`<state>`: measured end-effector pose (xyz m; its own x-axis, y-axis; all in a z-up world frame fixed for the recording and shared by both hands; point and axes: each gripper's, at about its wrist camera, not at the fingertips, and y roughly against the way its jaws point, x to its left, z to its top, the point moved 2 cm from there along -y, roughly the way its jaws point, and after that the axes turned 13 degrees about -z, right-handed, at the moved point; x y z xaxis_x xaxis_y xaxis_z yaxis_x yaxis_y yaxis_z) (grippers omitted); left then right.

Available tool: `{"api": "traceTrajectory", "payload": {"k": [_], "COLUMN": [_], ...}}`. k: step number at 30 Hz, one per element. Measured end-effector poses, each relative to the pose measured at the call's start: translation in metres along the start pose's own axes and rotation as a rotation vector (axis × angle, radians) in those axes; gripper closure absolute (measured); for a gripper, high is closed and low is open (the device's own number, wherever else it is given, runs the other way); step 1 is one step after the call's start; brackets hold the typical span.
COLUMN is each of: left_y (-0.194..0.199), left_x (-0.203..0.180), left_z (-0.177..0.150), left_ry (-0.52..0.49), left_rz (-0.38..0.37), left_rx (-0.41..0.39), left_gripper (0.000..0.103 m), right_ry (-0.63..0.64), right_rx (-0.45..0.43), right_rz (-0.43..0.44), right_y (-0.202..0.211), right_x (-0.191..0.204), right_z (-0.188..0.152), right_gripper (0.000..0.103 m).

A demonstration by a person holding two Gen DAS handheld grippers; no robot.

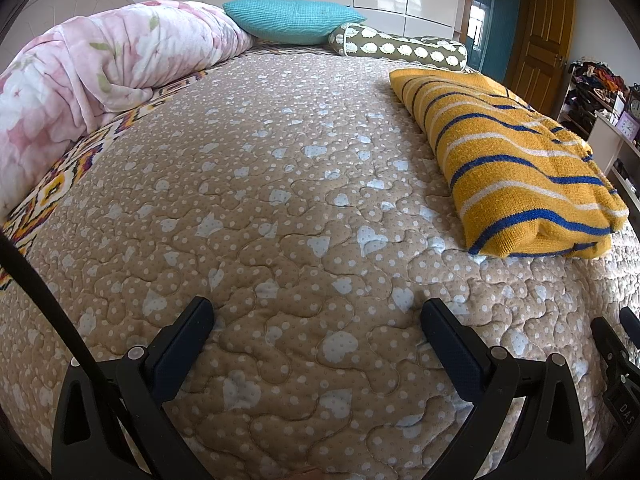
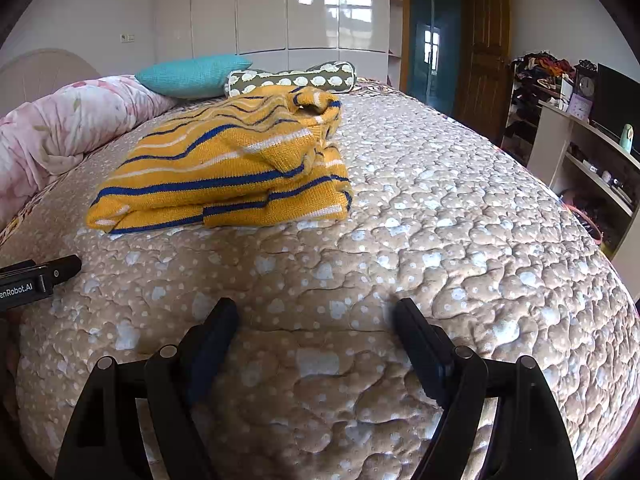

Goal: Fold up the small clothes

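Observation:
A yellow knitted sweater (image 1: 516, 160) with blue and white stripes lies folded into a thick rectangle on the tan quilted bedspread (image 1: 280, 200). It shows at the right in the left wrist view and ahead to the left in the right wrist view (image 2: 228, 164). My left gripper (image 1: 318, 316) is open and empty, low over the bedspread, well short and left of the sweater. My right gripper (image 2: 316, 316) is open and empty, over the bedspread in front of the sweater. The left gripper's body (image 2: 36, 280) shows at the left edge of the right wrist view.
A pink floral duvet (image 1: 88, 76) is rolled along the bed's left side. A teal pillow (image 1: 292, 20) and a patterned bolster (image 1: 400, 46) lie at the head. Shelves (image 2: 592, 160), a wooden door (image 2: 484, 52) and white wardrobes (image 2: 312, 8) stand beyond the right edge.

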<state>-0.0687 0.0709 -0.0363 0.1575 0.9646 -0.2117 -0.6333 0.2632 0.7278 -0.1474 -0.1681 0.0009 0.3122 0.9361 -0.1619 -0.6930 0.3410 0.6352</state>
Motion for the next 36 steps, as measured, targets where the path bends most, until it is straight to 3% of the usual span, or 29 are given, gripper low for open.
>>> {"api": "traceTrajectory", "payload": {"k": [11, 23, 36], "left_y": [0.0, -0.004, -0.003], "left_x": [0.001, 0.001, 0.0], "left_z": [0.002, 0.008, 0.005], "left_ry": [0.004, 0.01, 0.006], "left_rz": [0.006, 0.019, 0.028], "left_rx": [0.02, 0.035, 0.028], "left_gripper": [0.0, 0.0, 0.0], "right_ry": [0.005, 0.013, 0.02], "right_rx": [0.014, 0.234, 0.196], "right_rz": [-0.009, -0.05, -0.065], "right_y": [0.001, -0.03, -0.035], "right_x": [0.001, 0.0, 0.003], "right_z": [-0.001, 0.034, 0.036], "right_gripper": [0.019, 0.0, 0.0]}}
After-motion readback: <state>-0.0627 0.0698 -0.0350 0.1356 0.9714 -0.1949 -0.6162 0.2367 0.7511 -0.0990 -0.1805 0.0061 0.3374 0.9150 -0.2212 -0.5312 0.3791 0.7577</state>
